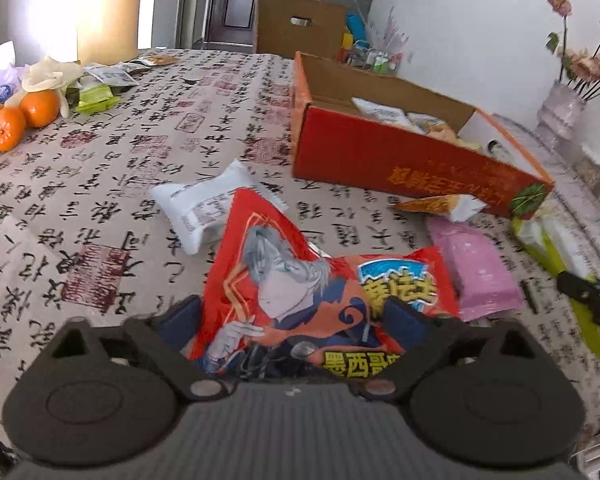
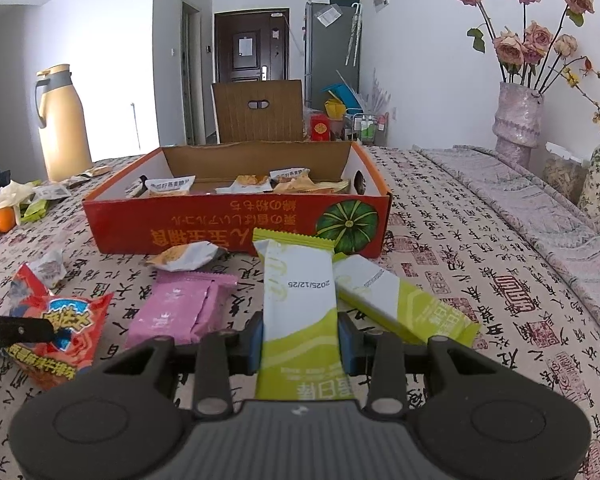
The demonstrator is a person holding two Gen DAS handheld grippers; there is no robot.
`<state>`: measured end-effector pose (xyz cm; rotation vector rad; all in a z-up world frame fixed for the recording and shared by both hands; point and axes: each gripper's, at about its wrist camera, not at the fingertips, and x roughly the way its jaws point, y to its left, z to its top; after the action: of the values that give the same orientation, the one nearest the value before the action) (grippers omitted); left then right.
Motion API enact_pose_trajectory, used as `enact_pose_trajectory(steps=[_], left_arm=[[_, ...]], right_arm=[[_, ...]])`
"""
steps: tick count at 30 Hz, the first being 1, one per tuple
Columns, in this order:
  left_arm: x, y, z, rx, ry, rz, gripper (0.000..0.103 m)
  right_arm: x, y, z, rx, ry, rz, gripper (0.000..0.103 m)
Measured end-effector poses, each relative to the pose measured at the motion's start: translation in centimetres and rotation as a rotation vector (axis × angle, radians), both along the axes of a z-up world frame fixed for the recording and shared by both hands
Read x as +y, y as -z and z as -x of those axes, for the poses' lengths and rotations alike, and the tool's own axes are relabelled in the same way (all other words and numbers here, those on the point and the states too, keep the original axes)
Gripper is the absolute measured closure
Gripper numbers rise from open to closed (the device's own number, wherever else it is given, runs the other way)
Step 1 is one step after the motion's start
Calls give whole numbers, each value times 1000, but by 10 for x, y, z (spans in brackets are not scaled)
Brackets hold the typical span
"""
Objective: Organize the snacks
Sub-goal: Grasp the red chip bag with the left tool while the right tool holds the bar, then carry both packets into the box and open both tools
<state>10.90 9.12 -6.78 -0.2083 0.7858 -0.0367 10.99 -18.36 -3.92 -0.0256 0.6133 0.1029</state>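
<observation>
We have a packet in reach of each hand, and both face the red cardboard box [image 2: 236, 220], the likely home for the loose snacks, since several small wrapped ones already lie inside it. Our right tool [image 2: 300, 344] pinches a long green-and-white wafer packet [image 2: 298, 312] by its sides, the blue pads pressed flat against the smooth film, so the packet stands stiffly forward toward the box just ahead. A second, similar bar [image 2: 404, 304] lies just right of the held one, and a matte pink pouch [image 2: 180, 312] lies to its left on the bench [image 2: 480, 280], which is covered in a cloth printed with black calligraphy.

Our left tool [image 1: 296, 320] stands spread around the red crisp bag [image 1: 300, 292]. The bag is puffy and creased, glossy foil with a cartoon figure; whether the pads press it yet we cannot tell, though the width suggests a loose straddle. Beyond that tool lies a crinkled white pouch [image 1: 208, 204], and the box sits ahead and to its right. Air-filled foil will likely slip or crumple, so the bag wants a gentle squeeze.
</observation>
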Motion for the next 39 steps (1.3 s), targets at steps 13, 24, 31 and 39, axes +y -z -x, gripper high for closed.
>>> enact_pose_trajectory(steps=[13,24,31,39], left_arm=[[-10,-31,12,-113,4,-5,69],[-20,-62,21,-224,8,-44,79],[-28,-77,25,-271,14,-50,79],[-37,-102,28,-338,21,-65,79]], right_arm=[[-1,0,3,-1,-7,-11,67],[-3,-3,5,-14,-11,-25,67],[-6,-7,7,-28,-15,-34,67],[-8,-17,8,-65,-23,-40,67]])
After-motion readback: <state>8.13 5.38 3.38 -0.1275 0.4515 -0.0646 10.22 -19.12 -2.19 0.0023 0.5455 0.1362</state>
